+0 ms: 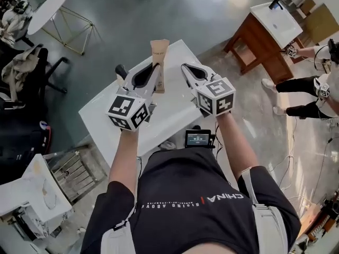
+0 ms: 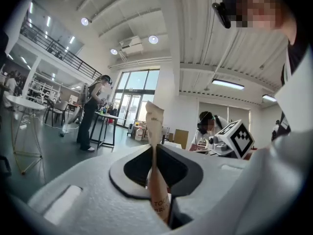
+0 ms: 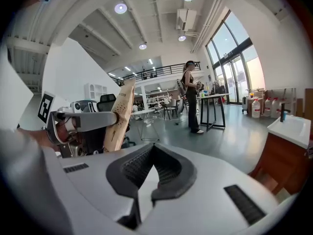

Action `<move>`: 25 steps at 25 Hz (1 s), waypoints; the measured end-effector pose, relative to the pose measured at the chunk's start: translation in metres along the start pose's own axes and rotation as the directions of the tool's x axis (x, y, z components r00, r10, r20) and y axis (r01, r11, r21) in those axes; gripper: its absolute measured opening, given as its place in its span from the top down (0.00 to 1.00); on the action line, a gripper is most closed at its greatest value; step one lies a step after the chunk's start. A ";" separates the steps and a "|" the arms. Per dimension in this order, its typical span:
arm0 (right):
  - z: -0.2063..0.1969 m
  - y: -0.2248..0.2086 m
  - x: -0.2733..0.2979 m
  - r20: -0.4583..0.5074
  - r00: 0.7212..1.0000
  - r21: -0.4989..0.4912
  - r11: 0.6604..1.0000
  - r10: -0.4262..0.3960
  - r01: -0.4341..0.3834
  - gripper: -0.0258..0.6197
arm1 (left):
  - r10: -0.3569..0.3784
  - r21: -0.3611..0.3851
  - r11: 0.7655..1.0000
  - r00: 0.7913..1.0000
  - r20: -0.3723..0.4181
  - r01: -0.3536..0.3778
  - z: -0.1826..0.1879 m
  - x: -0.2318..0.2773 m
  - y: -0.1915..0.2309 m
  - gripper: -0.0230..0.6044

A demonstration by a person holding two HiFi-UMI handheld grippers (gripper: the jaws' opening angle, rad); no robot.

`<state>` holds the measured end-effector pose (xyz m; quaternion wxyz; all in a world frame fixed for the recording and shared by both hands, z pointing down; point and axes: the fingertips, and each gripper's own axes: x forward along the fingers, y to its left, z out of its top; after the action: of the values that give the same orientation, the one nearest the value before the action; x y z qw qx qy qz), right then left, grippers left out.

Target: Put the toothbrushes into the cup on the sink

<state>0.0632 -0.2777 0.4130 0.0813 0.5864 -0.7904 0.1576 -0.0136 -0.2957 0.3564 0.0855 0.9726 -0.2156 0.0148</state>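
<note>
A tall kraft-paper toothbrush packet (image 1: 159, 52) stands upright between the jaws of my left gripper (image 1: 155, 70), which is shut on its lower half. In the left gripper view the packet (image 2: 155, 131) rises from the pinch of the left gripper (image 2: 156, 153). My right gripper (image 1: 185, 69) is held beside it, a little to the right, shut with nothing between its jaws. In the right gripper view the right gripper (image 3: 152, 148) is closed on nothing, and the packet (image 3: 119, 116) shows at the left. Both grippers are raised above a white table (image 1: 169, 112). I see no cup.
A white sink (image 1: 276, 21) on a wooden cabinet (image 1: 254, 46) stands at the far right; its corner also shows as the sink (image 3: 293, 126). A person (image 1: 312, 89) stands beside it. A dark object (image 1: 121, 71) lies on the table's left. Chairs and a round table (image 1: 47, 9) are at the left.
</note>
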 end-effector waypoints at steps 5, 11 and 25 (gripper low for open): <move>-0.009 -0.070 -0.047 0.001 0.995 0.020 0.995 -0.098 0.098 0.95 | -0.106 -0.019 0.994 0.994 0.010 0.106 -0.014 0.065 -0.054 0.90; -0.032 -0.138 -0.088 -0.032 0.985 0.048 0.984 -0.171 0.173 0.95 | -0.205 -0.040 0.978 0.979 0.014 0.205 -0.036 0.132 -0.105 0.90; -0.073 -0.211 -0.129 -0.088 0.977 0.091 0.975 -0.193 0.201 0.95 | -0.261 -0.125 0.957 0.965 0.032 0.263 -0.118 0.199 -0.153 0.90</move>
<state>0.2982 -0.1918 0.4736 0.0986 0.6584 -0.7158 0.2108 0.2321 -0.2221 0.4612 0.1475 0.9851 -0.0863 -0.0179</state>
